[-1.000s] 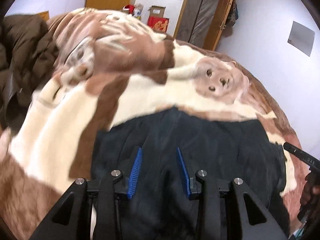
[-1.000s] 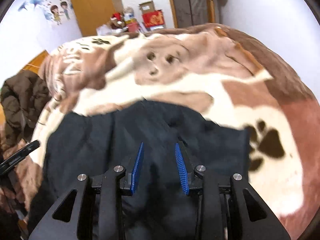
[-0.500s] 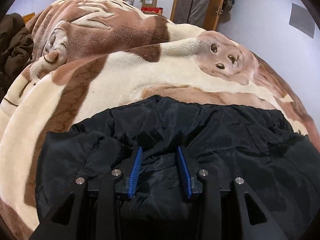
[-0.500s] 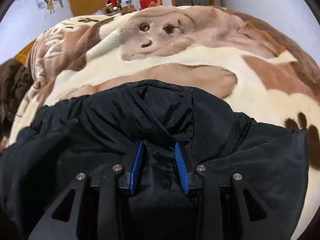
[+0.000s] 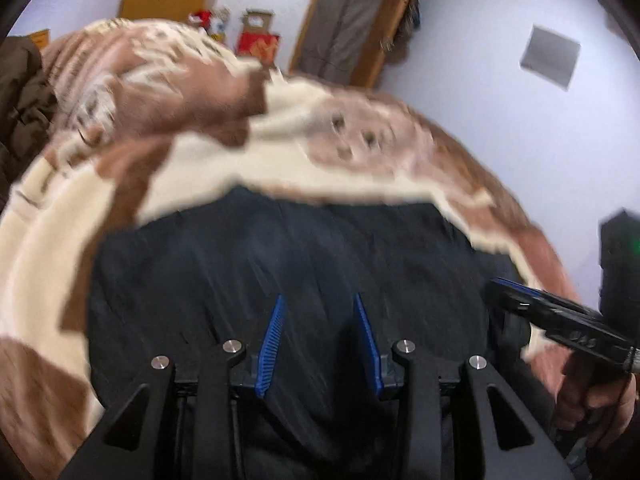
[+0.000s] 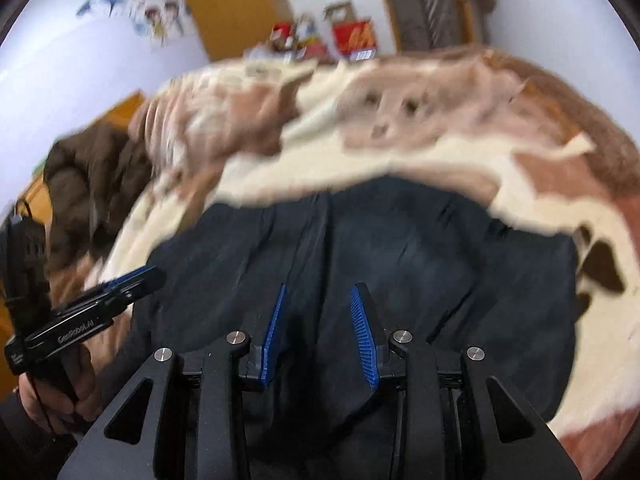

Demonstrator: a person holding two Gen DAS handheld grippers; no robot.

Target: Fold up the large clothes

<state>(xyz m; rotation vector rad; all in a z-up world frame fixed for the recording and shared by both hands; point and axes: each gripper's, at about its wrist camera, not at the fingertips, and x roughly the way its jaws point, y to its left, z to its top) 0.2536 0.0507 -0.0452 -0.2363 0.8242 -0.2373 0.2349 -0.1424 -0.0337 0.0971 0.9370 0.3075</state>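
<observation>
A dark jacket (image 5: 288, 264) lay flat near the front edge of the bed blanket (image 5: 60, 240) — soft, slick, floppy, probably best pinched at hem corners — left gripper (image 5: 320, 340) and right gripper (image 6: 318, 332) both parted, empty.

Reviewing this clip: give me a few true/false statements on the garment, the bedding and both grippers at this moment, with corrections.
1. A dark jacket lies spread on a brown-and-cream blanket. True.
2. The left gripper is clamped on a sleeve. False: its jaws stand apart, with no fabric pinched between them.
3. The right gripper has its jaws apart above the jacket. True.
4. The blanket carries a blue floral print. False: it shows a bear face and dark paw prints.
5. A brown coat lies heaped at the bed's left side. True.
</observation>
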